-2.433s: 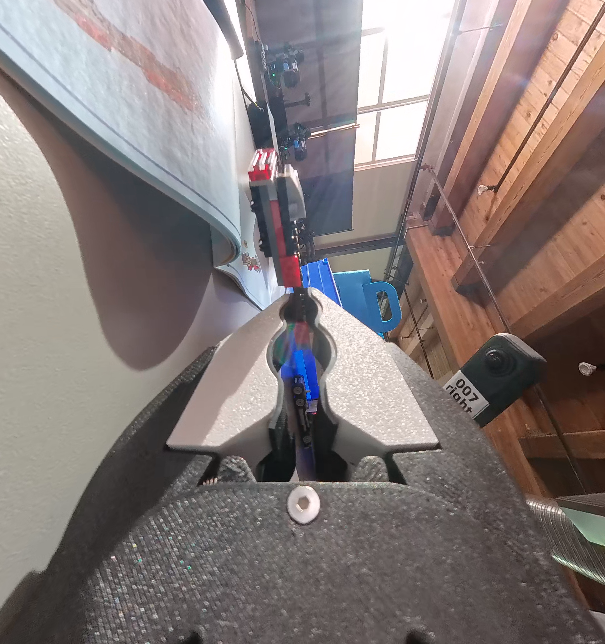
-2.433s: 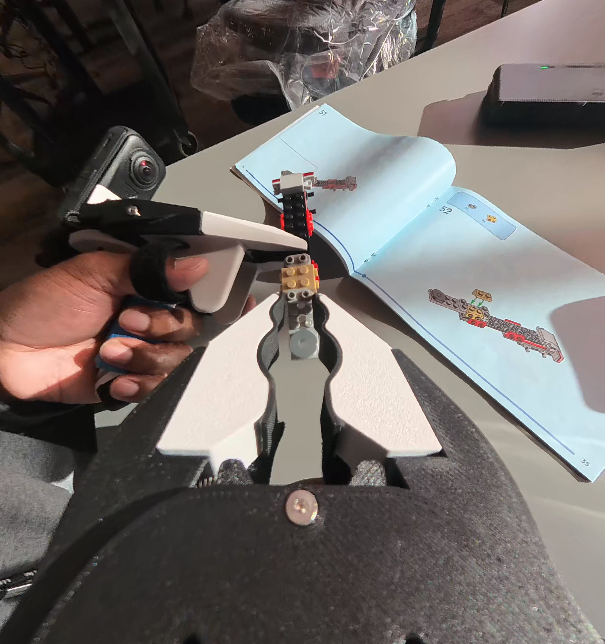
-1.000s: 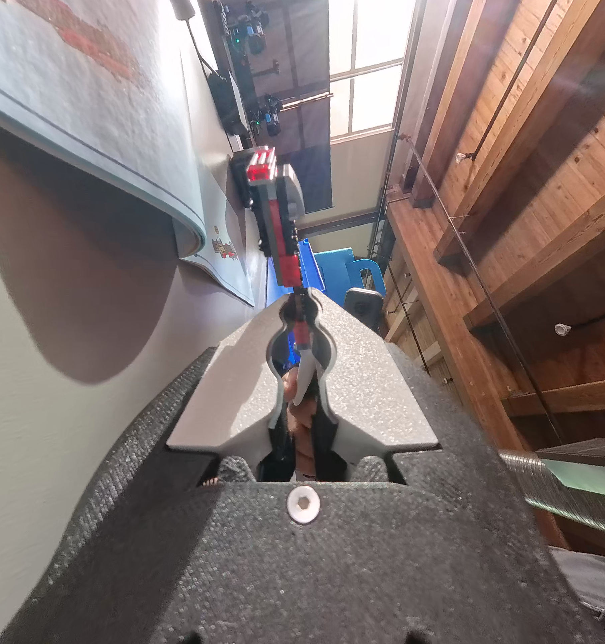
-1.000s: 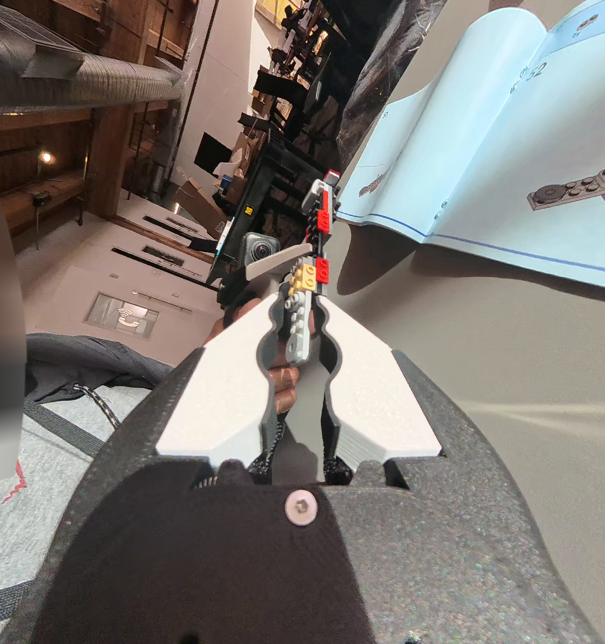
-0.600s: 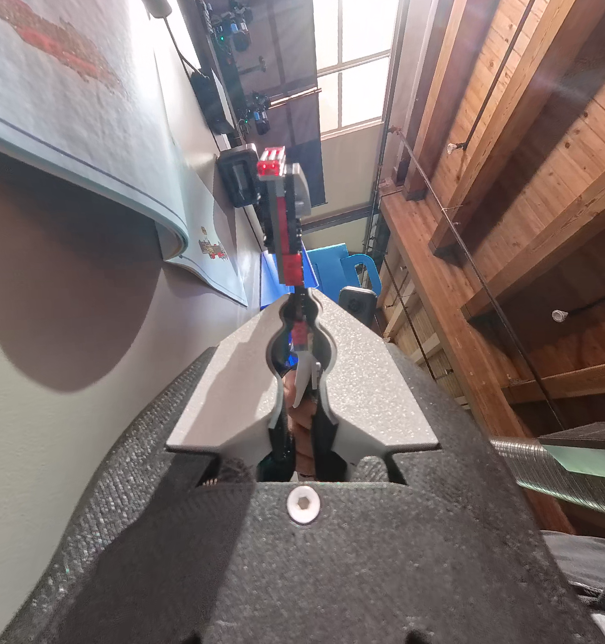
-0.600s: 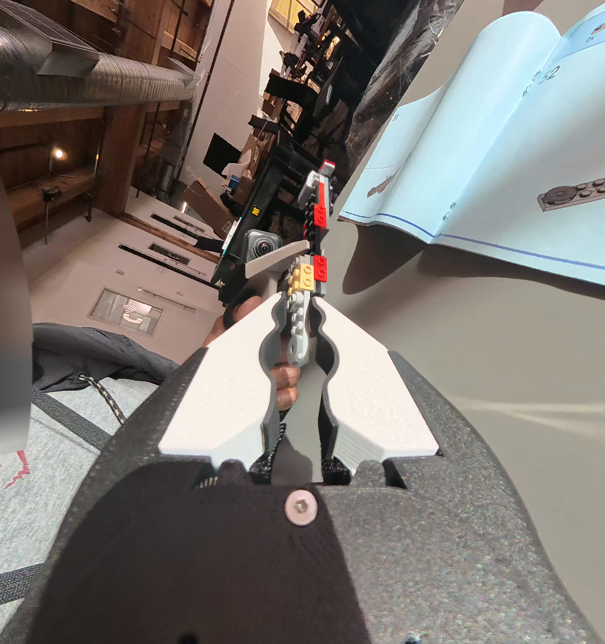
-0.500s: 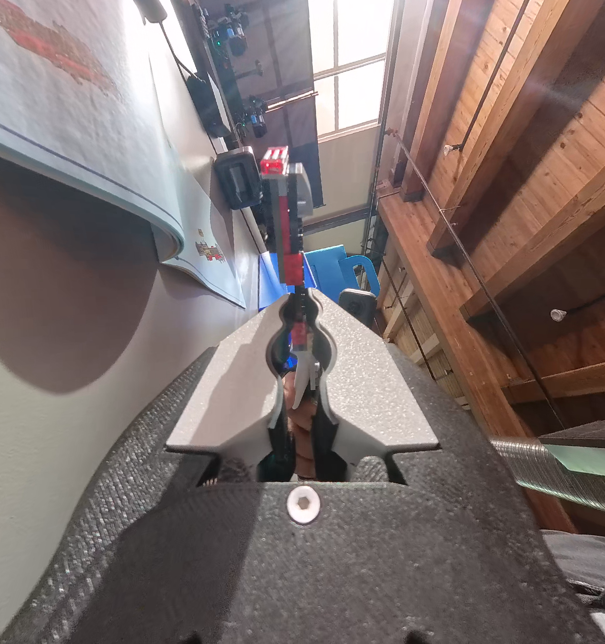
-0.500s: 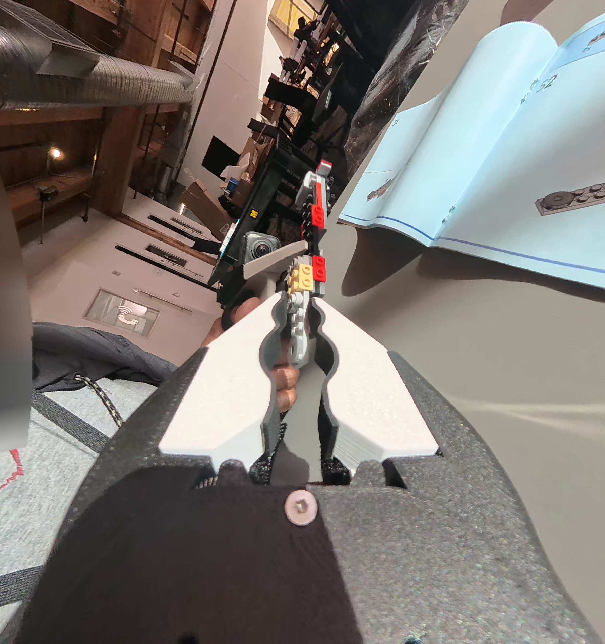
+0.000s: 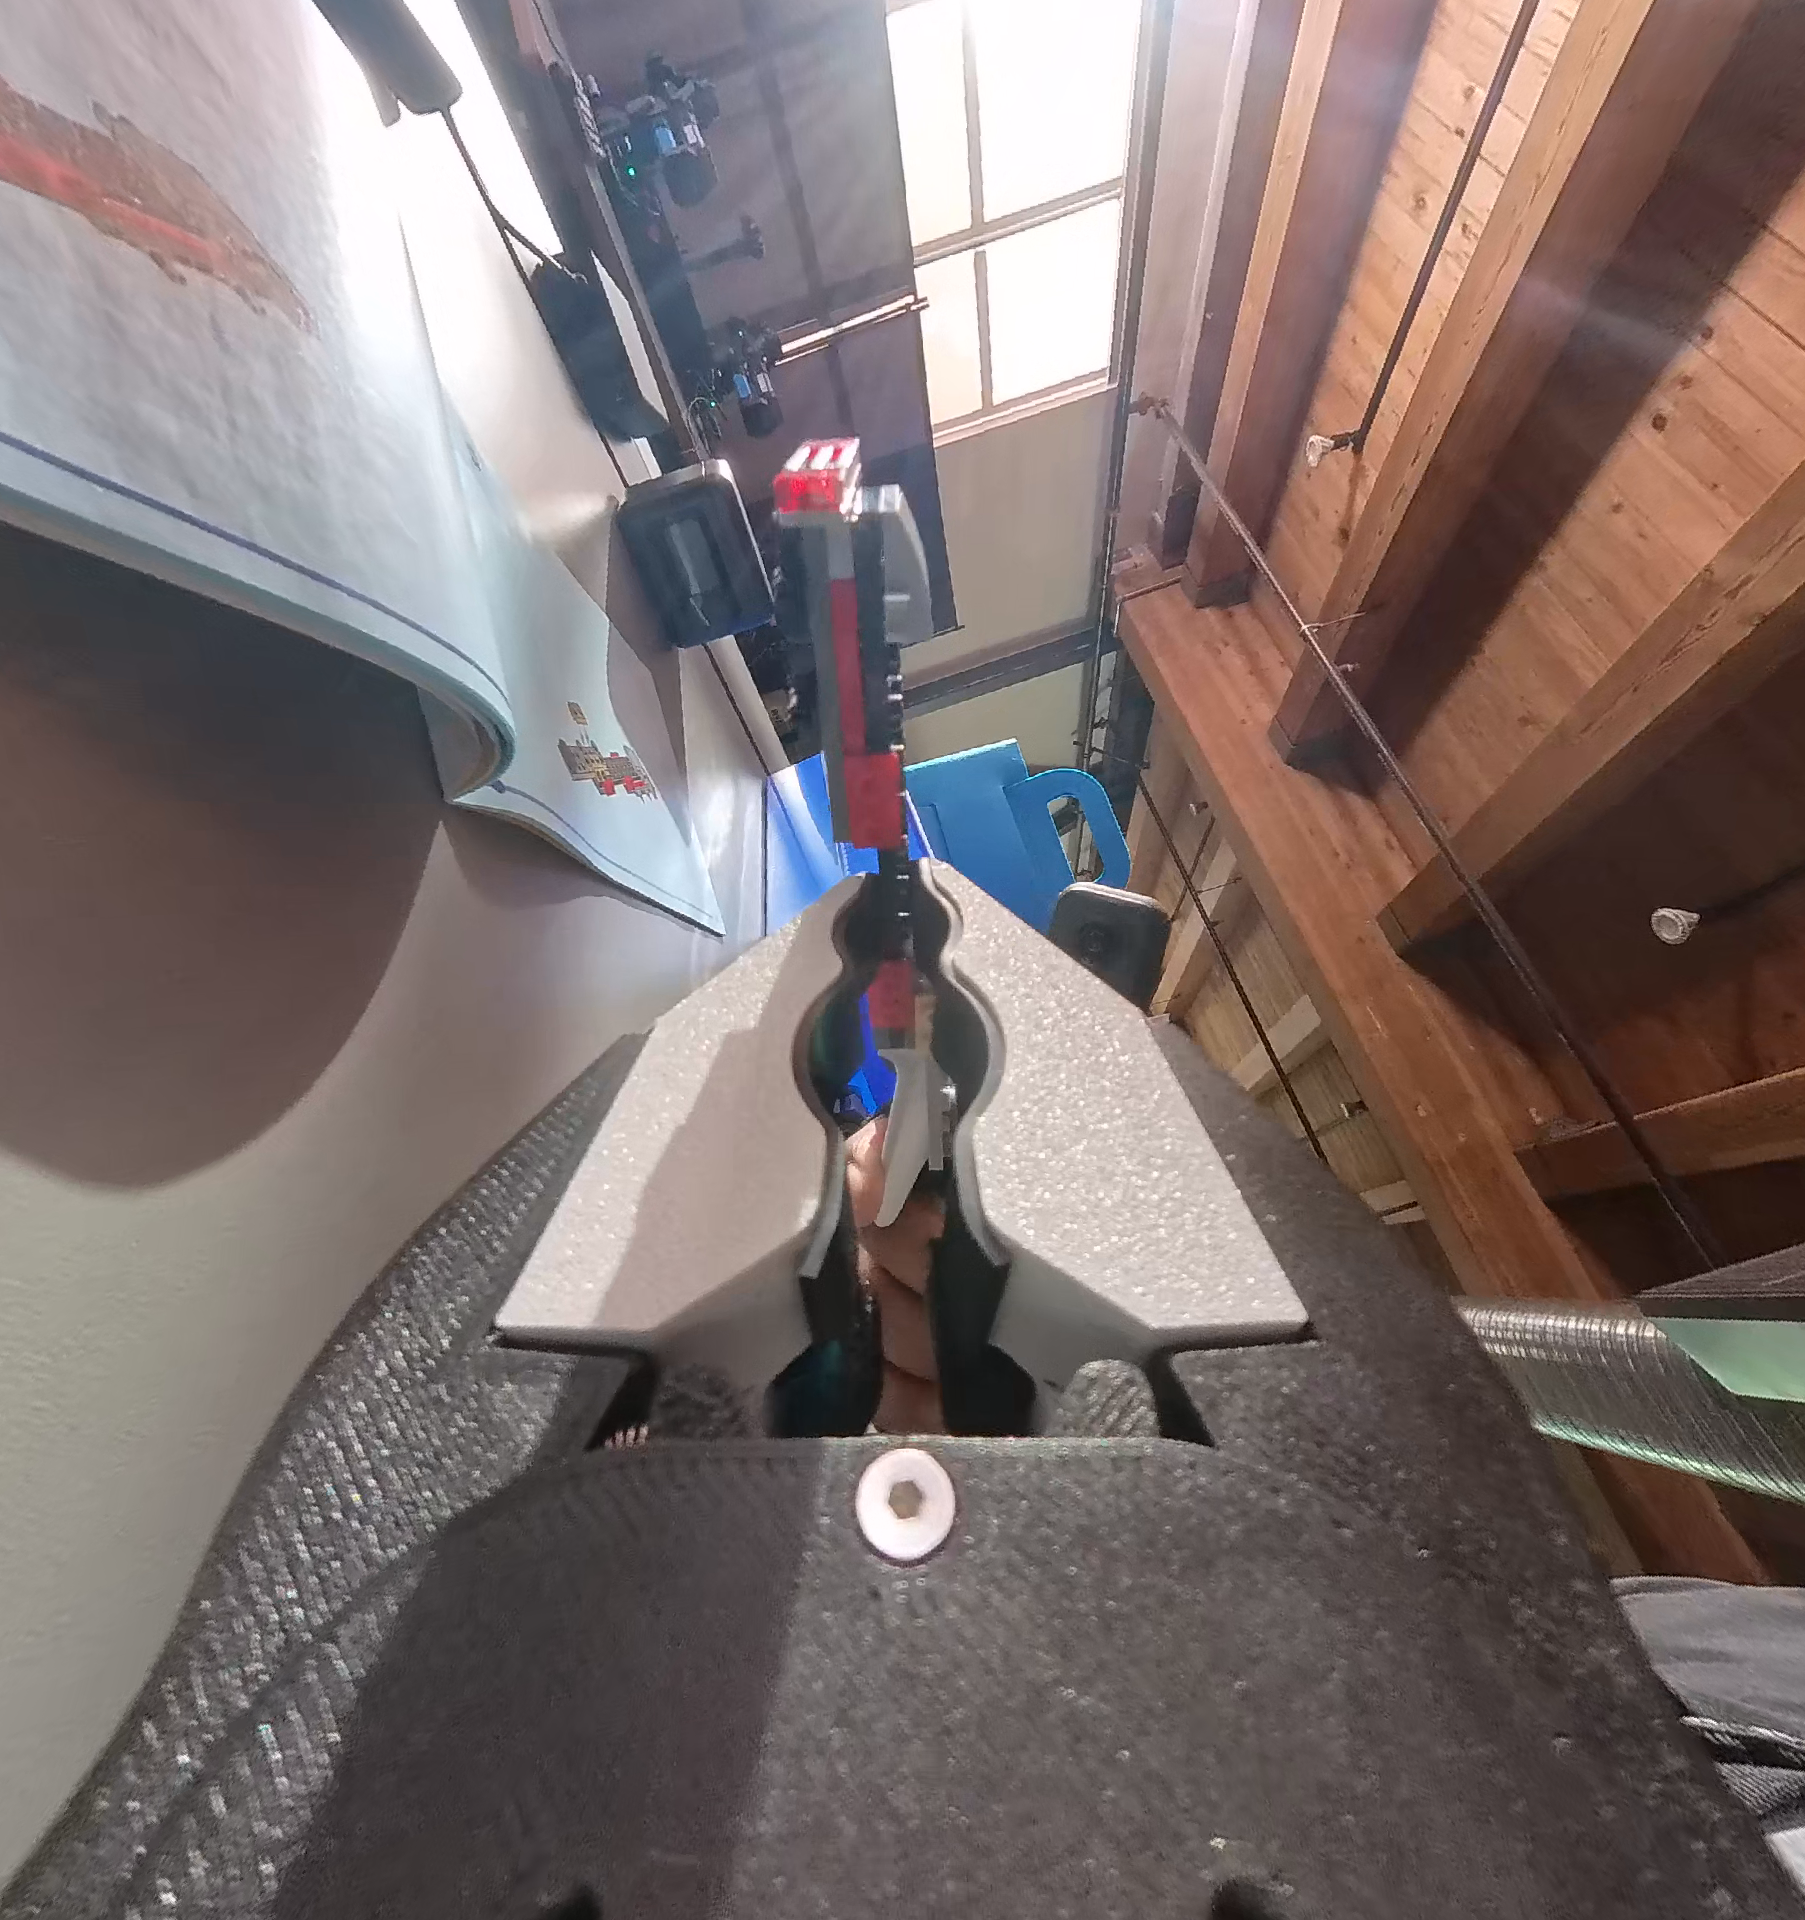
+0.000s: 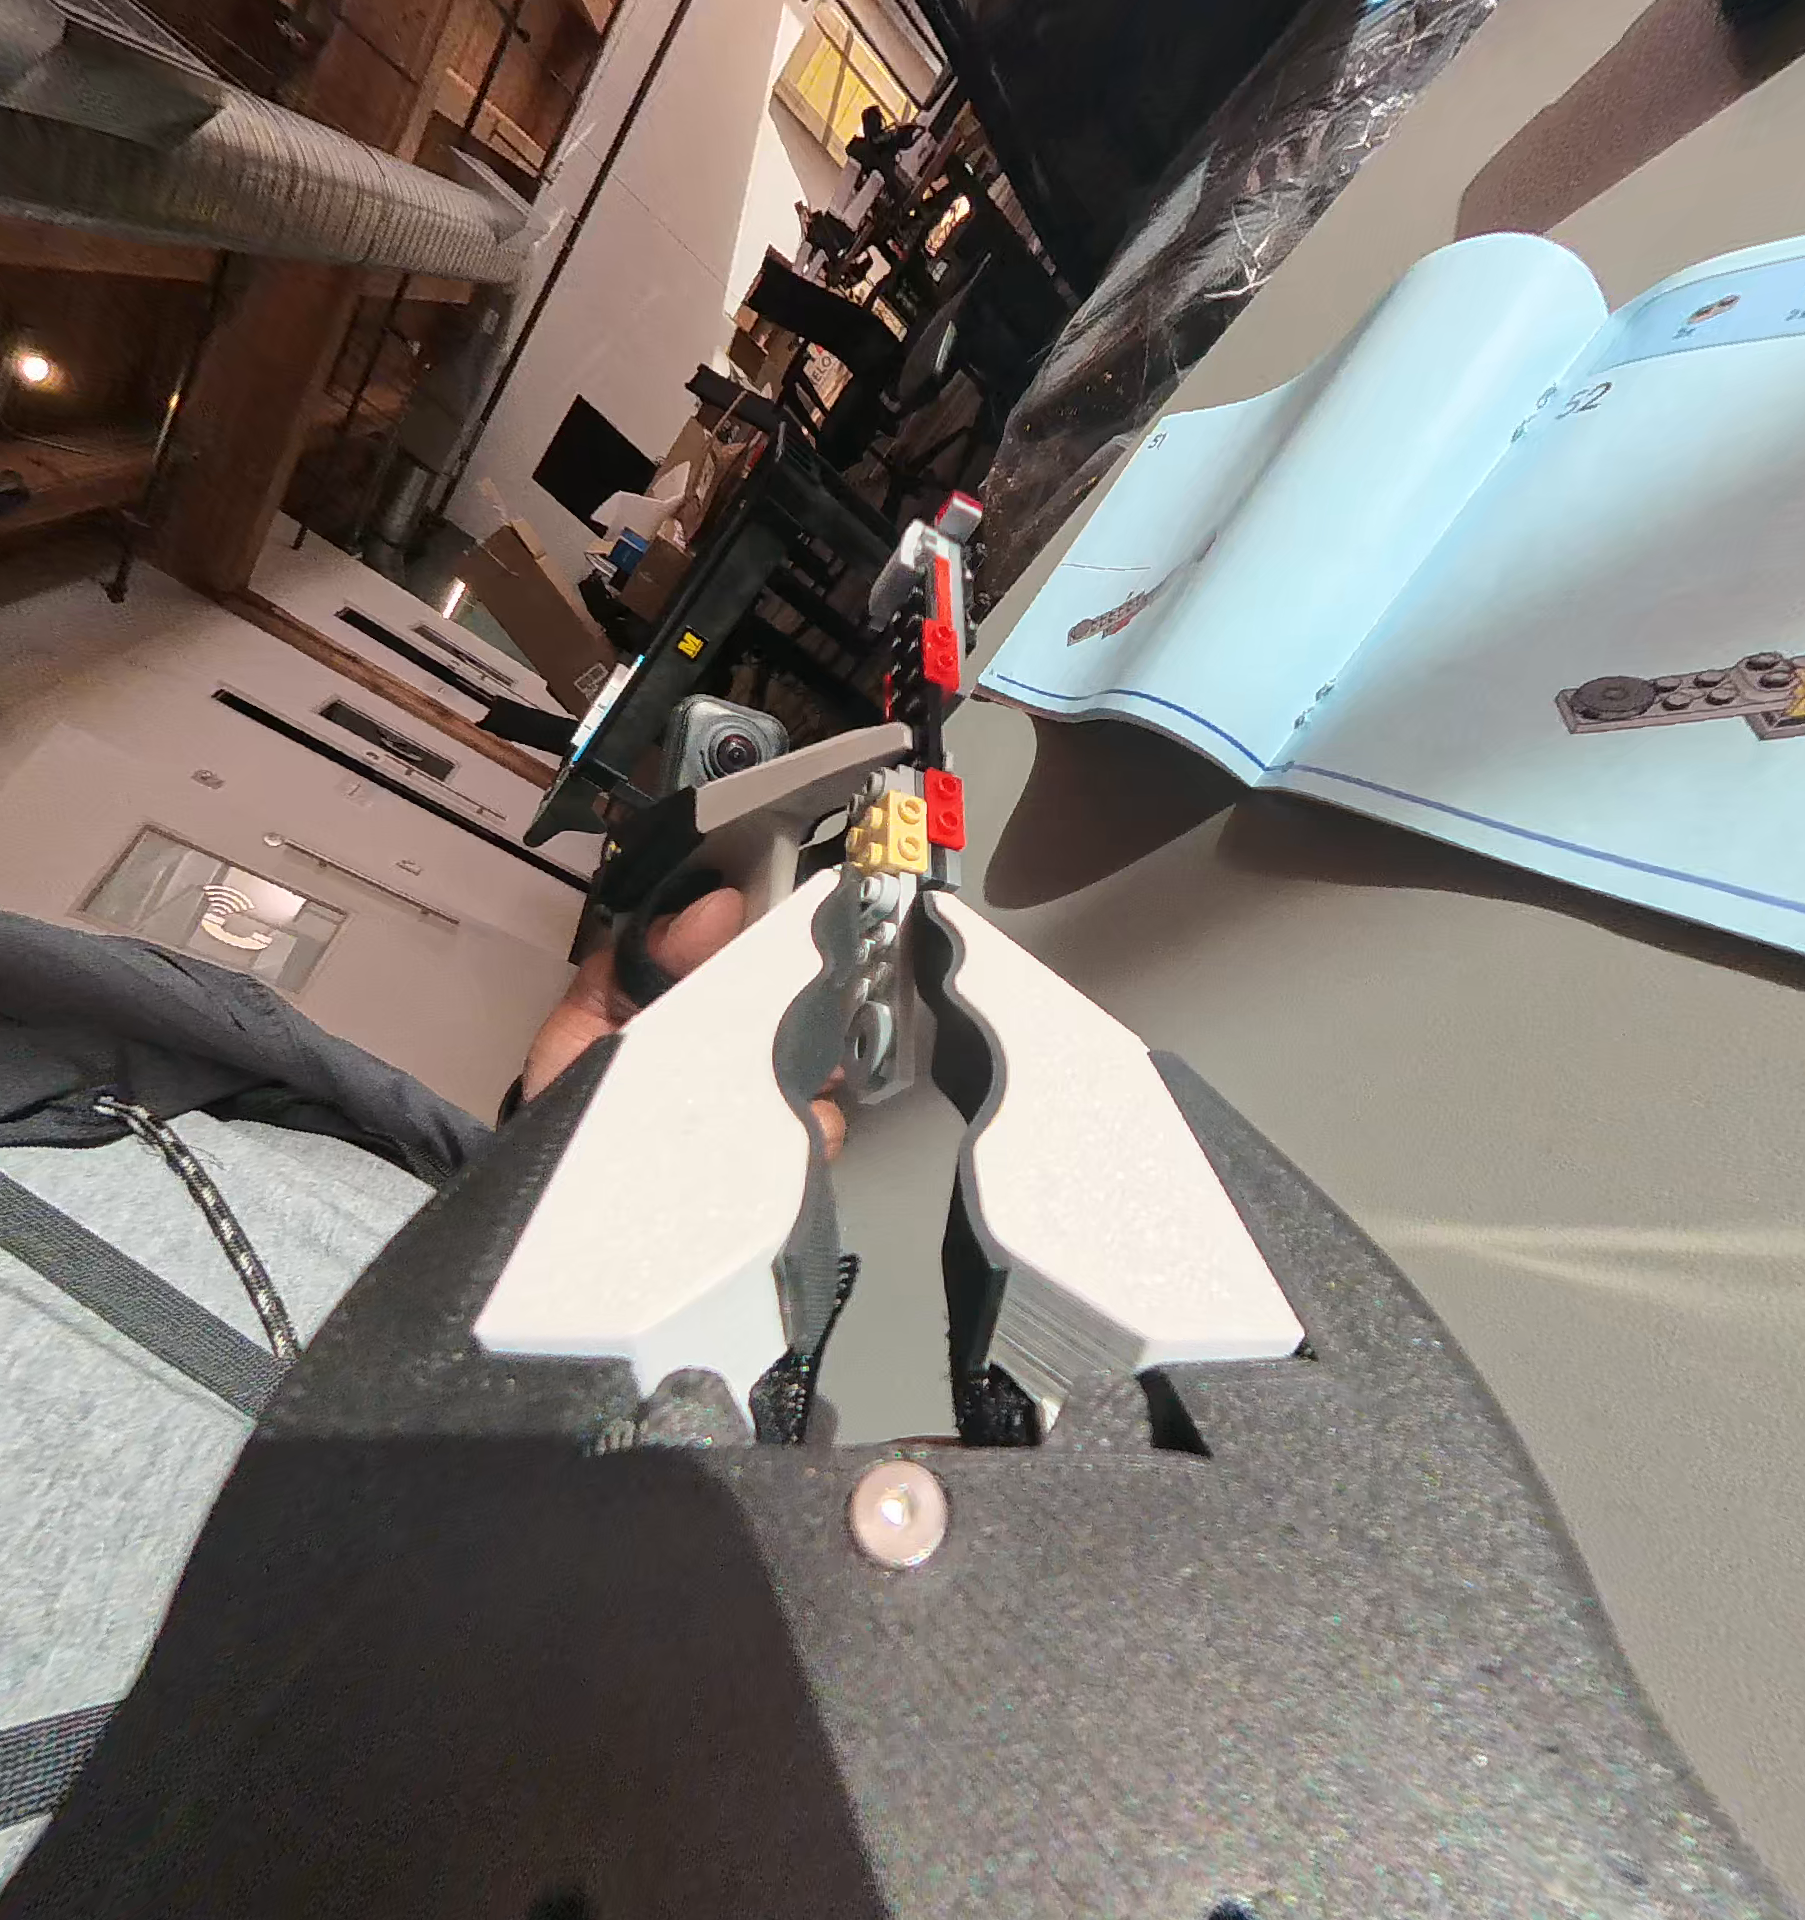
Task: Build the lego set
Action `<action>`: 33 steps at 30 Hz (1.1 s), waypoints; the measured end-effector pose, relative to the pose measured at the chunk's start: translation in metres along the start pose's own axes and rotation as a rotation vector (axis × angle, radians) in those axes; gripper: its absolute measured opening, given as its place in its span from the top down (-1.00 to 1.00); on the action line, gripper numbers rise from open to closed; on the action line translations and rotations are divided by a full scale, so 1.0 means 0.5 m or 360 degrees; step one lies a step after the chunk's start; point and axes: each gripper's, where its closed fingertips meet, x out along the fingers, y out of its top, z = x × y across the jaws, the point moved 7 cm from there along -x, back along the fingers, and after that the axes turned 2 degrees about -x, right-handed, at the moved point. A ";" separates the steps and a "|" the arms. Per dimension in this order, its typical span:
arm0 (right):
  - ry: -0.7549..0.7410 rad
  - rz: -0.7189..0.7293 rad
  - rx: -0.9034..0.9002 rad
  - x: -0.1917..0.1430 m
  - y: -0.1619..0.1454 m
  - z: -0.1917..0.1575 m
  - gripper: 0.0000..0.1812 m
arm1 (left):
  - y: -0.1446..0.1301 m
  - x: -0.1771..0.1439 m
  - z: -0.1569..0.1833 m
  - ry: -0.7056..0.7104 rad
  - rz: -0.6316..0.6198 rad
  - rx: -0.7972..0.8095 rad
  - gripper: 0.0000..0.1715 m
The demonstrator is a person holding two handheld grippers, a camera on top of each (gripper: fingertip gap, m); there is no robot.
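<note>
Both grippers pinch one lego arm (image 10: 913, 821) mid-air: left gripper (image 9: 896, 883) edge-on, right gripper (image 10: 903, 914) on its grey end. Opposed twisting could snap plates apart.

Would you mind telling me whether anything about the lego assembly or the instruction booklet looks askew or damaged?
Nothing stands out. The lego assembly is intact, pinched by both the right hand-held gripper and the left hand-held gripper. The instruction booklet lies open on the table, pages arching naturally.
</note>
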 end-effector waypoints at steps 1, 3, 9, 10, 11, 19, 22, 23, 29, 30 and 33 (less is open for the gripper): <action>0.0003 0.0002 0.0001 0.000 0.000 0.000 0.89 | 0.000 0.000 0.000 -0.0005 0.0001 -0.0004 0.94; 0.0027 0.0029 0.0022 -0.001 0.003 -0.002 0.88 | 0.001 0.000 0.002 -0.0029 0.0006 0.0002 0.94; 0.0110 0.0036 0.0080 -0.009 0.002 -0.010 0.70 | 0.005 -0.001 0.007 -0.0061 0.0032 0.0024 0.94; 0.0121 0.0030 0.0087 -0.008 0.000 -0.012 0.70 | 0.006 -0.002 0.007 -0.0064 0.0034 0.0031 0.94; 0.0131 0.0023 0.0094 -0.007 -0.002 -0.014 0.70 | 0.006 -0.001 0.009 -0.0064 0.0031 0.0043 0.94; 0.0191 0.0039 0.0133 -0.007 -0.001 -0.019 0.78 | 0.000 0.003 0.023 -0.0092 0.0004 0.0181 0.94; 0.0204 0.0042 0.0136 -0.008 -0.002 -0.018 0.85 | -0.003 0.005 0.027 -0.0102 -0.0012 0.0219 0.94; 0.0213 0.0042 0.0134 -0.009 -0.002 -0.018 0.85 | -0.003 0.005 0.028 -0.0106 -0.0014 0.0226 0.94; 0.0269 0.0052 0.0133 -0.014 -0.003 -0.020 0.87 | -0.005 0.008 0.034 -0.0139 -0.0033 0.0250 0.94; 0.0269 0.0053 0.0131 -0.014 -0.003 -0.020 0.88 | -0.006 0.008 0.034 -0.0140 -0.0035 0.0251 0.94; 0.0266 0.0050 0.0131 -0.014 -0.003 -0.020 0.88 | -0.005 0.008 0.034 -0.0145 -0.0033 0.0250 0.94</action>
